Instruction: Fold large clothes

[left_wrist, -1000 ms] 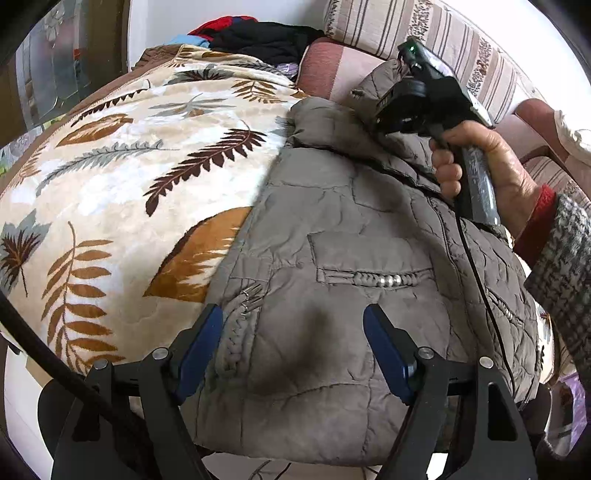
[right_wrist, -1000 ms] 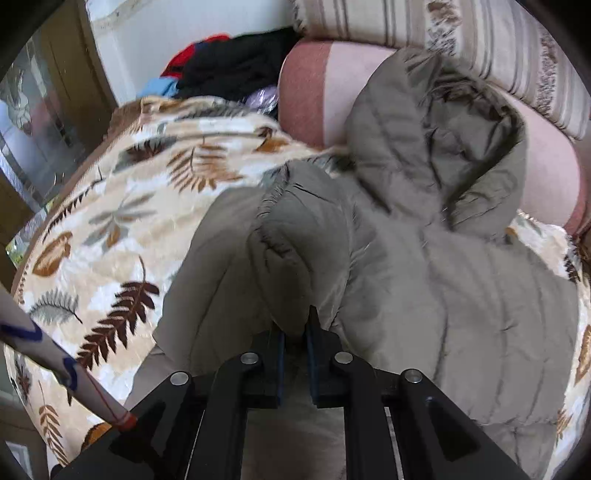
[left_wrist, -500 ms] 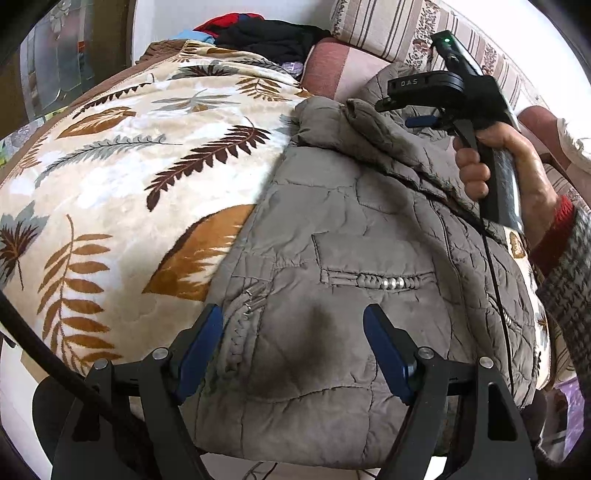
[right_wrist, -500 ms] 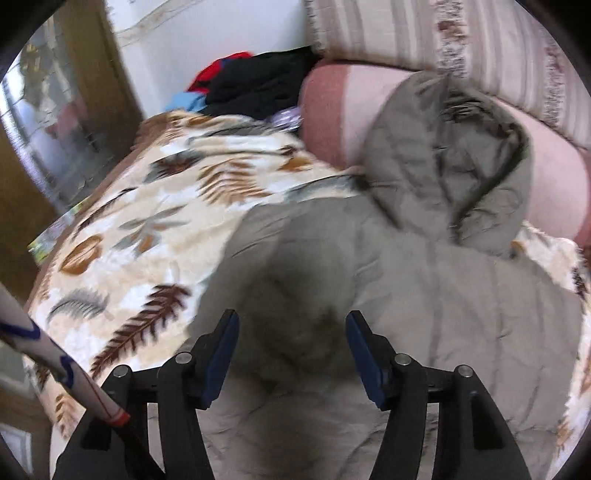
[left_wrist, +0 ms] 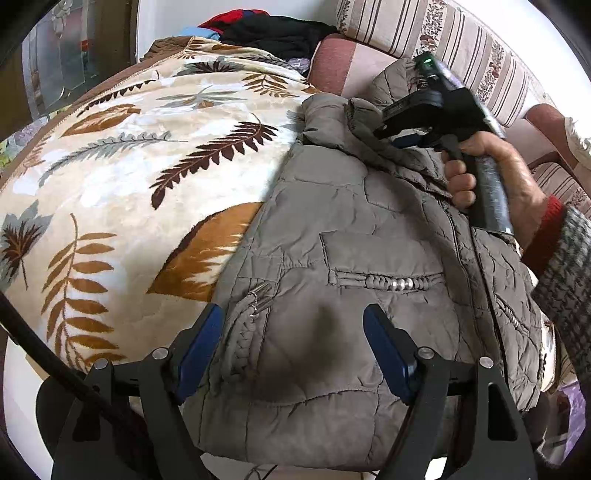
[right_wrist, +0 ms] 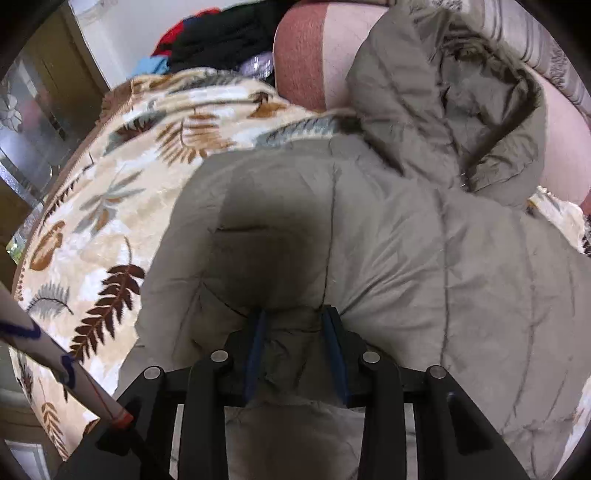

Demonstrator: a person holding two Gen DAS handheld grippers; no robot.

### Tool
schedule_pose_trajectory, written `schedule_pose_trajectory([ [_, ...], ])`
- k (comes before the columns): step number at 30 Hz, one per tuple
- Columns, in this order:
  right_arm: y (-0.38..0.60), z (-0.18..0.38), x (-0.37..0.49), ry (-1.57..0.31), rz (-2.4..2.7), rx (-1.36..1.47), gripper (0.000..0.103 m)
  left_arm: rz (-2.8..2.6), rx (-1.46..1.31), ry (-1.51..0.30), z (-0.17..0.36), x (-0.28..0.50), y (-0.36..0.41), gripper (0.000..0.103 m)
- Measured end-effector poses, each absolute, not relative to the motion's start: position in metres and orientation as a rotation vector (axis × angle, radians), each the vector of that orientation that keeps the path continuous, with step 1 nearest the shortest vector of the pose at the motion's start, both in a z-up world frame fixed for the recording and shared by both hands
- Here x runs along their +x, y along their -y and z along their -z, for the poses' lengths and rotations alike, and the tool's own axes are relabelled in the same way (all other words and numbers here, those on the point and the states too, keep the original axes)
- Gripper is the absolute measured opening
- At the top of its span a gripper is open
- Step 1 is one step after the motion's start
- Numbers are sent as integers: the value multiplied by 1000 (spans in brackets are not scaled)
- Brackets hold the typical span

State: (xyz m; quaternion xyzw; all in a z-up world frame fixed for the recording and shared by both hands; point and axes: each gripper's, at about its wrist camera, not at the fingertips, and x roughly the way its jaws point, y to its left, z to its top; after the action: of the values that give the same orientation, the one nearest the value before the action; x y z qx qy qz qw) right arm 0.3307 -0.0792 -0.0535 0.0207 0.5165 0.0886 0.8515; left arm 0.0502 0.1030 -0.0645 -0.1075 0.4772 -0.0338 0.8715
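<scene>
A grey-brown quilted hooded jacket point(left_wrist: 369, 229) lies on a leaf-patterned blanket point(left_wrist: 129, 166). In the left wrist view my left gripper point(left_wrist: 293, 349) is open, its blue pads either side of the jacket's lower part, holding nothing. My right gripper point(left_wrist: 397, 134), held in a hand, is over the jacket's upper part near the collar. In the right wrist view the right gripper point(right_wrist: 295, 332) has its pads partly closed with a bunch of jacket fabric point(right_wrist: 291, 325) between them. The hood point(right_wrist: 461, 110) lies against the cushion.
A pink cushion point(right_wrist: 314, 62) and a striped sofa back point(left_wrist: 443, 40) stand behind the jacket. A pile of dark and red clothes point(left_wrist: 273, 33) sits at the far end. A wooden cabinet with glass point(right_wrist: 33, 110) is on the left.
The right gripper let go of a fold, opened wide, then moved down onto the jacket and closed partly on fabric. The left gripper has stayed open and still.
</scene>
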Motion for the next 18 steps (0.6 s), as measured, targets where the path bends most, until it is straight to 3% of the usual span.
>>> schedule_pose_trajectory([
  [9,125,28,201,-970,-218,-43,71,46,-178,-971,47,41,-93,77],
  [18,260,24,95,-987,-16,152,75,61,-129,-981,40,37,-73,77],
])
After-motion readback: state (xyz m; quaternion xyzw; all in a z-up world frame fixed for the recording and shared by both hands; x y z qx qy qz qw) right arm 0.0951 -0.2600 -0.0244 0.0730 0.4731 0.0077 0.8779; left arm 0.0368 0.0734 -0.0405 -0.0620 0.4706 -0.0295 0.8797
